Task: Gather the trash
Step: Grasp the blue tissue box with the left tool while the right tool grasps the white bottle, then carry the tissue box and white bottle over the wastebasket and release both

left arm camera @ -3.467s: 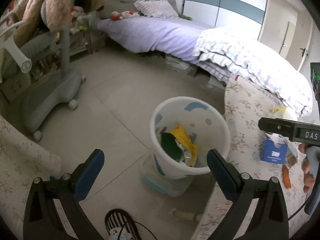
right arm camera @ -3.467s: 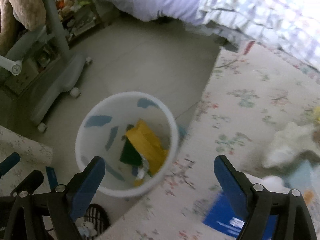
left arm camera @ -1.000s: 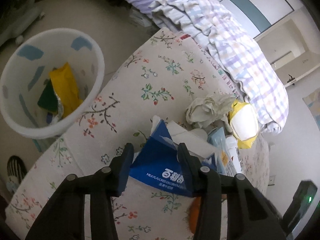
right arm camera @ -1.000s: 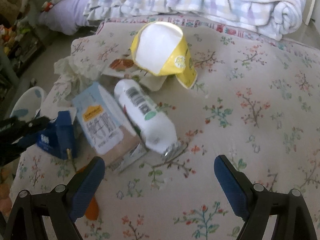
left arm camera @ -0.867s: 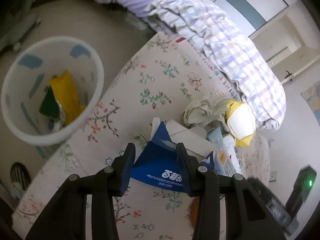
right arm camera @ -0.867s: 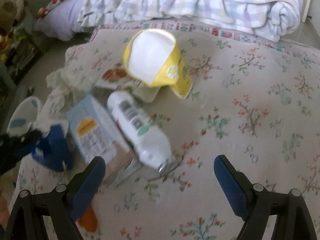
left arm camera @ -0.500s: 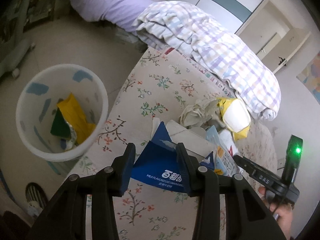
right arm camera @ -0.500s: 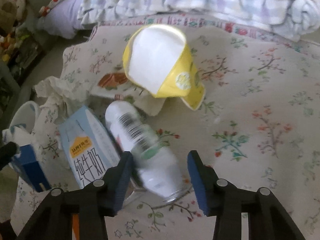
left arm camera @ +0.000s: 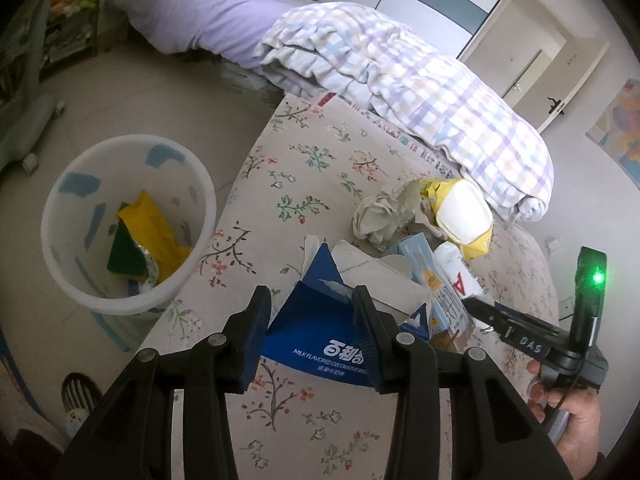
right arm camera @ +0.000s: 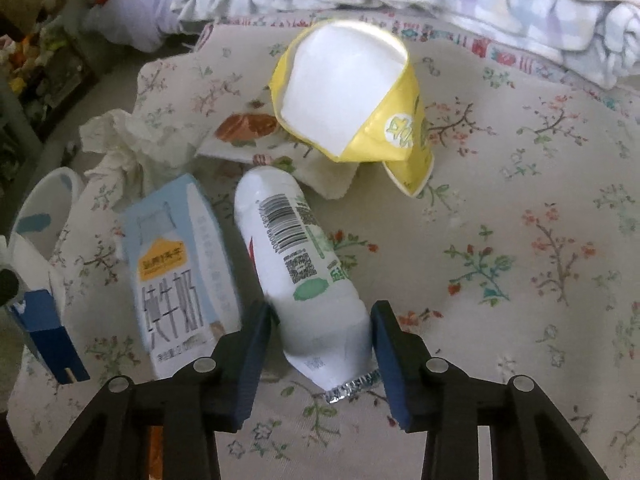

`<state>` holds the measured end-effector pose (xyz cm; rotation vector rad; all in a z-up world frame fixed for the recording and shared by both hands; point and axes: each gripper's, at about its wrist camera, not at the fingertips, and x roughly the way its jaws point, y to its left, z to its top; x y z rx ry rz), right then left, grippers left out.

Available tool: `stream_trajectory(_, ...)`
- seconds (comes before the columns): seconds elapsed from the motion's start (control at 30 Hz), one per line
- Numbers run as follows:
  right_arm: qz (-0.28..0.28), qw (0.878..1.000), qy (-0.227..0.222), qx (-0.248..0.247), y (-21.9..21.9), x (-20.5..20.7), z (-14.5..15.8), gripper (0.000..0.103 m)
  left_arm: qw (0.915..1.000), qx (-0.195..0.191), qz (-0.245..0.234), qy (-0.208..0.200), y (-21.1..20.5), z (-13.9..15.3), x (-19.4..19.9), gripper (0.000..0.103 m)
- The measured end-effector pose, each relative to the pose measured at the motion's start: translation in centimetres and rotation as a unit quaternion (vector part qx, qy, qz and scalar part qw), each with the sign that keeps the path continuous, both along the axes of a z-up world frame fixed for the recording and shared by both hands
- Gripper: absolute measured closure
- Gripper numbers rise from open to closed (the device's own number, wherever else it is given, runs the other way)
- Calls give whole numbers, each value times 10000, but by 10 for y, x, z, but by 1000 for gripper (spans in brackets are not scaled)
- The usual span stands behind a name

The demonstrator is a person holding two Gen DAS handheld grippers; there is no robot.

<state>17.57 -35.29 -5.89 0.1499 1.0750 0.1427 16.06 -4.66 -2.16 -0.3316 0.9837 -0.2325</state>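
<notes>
The white bottle (right arm camera: 304, 264) lies on its side on the flowered cover (right arm camera: 520, 240), just beside the pale blue milk carton (right arm camera: 176, 268) and near the crumpled yellow cup (right arm camera: 352, 100); the right gripper (right arm camera: 320, 348), wide apart over this litter a second ago, has just been closing, and its jaws now stand at either flank of the bottle's foil-sealed end, touching or all but touching; whether they truly press I cannot tell. Left of the bottle, beyond the carton, the left gripper (left arm camera: 310, 332) is clamped on the dark blue box (left arm camera: 320, 332), as it was a second ago, and has lifted it a little off the cover; the white bin (left arm camera: 128, 228), already holding yellow and green wrappers, stands on the floor farther left, past the cover's edge. So both hands are likely about to carry a piece; the tissue wad (left arm camera: 384, 212), carton and cup remain.
</notes>
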Motion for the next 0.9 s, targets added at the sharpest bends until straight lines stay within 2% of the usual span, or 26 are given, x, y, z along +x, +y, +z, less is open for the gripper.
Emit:
stream_trajectory(0.27, -247, 9988, -294, 300, -16, -17, 25, 58, 9999, -1, -14, -127, 6, 14, -3, 59)
stream_trajectory(0.47, -344, 9971, -476, 490, -23, -30, 43, 58, 9993, 166, -38, -336, 17, 34, -9, 59)
stream_trajectory(0.7, -182, 9957, -720, 561, -9, -47, 62, 58, 9975, 484, 59, -516, 46, 49, -14, 59)
stream_trajectory(0.9, 29, 9949, -800, 618, 14, -51, 68, 58, 9956, 684, 294, -575, 78, 51, -7, 59)
